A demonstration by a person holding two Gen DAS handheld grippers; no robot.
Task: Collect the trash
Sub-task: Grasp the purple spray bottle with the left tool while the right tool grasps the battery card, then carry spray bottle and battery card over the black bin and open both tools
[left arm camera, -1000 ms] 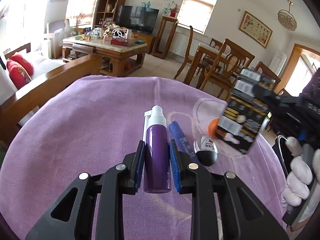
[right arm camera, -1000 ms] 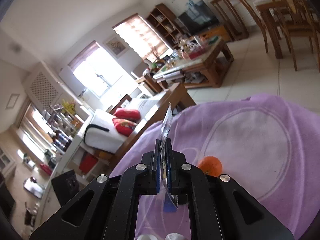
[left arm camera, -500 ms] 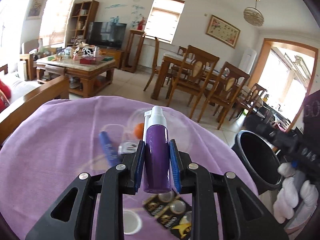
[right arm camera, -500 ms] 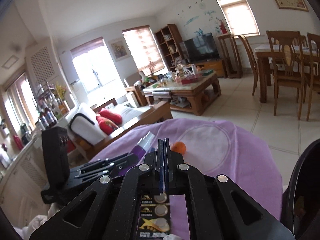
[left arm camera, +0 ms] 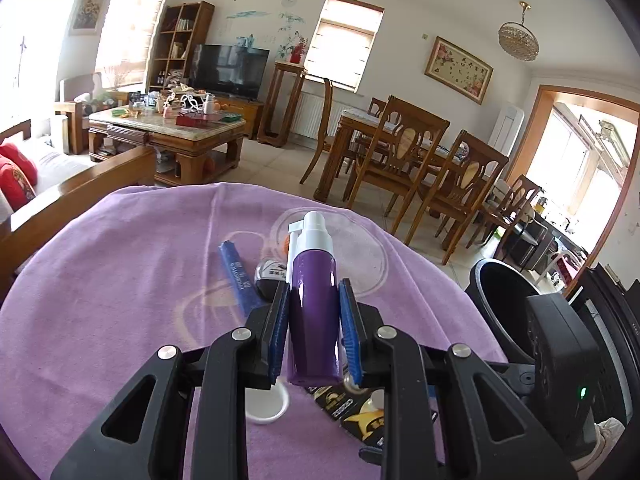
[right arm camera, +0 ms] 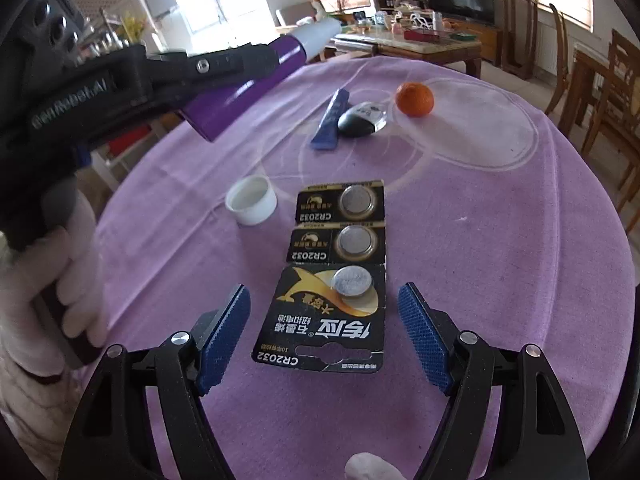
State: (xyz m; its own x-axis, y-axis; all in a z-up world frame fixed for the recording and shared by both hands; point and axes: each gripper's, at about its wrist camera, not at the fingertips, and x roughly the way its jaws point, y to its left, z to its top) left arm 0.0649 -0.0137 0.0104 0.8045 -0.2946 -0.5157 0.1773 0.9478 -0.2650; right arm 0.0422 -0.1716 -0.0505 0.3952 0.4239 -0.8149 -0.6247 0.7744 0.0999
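Two grippers over purple tablecloth: left gripper clamping purple spray bottle, right gripper jaws just opened wide, battery card lying flat between them, untouched.

Purple-clothed table bearing battery card, cap, orange.

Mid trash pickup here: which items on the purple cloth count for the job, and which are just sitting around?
Job: purple spray bottle in left gripper; battery card between open right gripper; white cap; black bin.
Probably idle: orange, blue tube, black mouse-like item.
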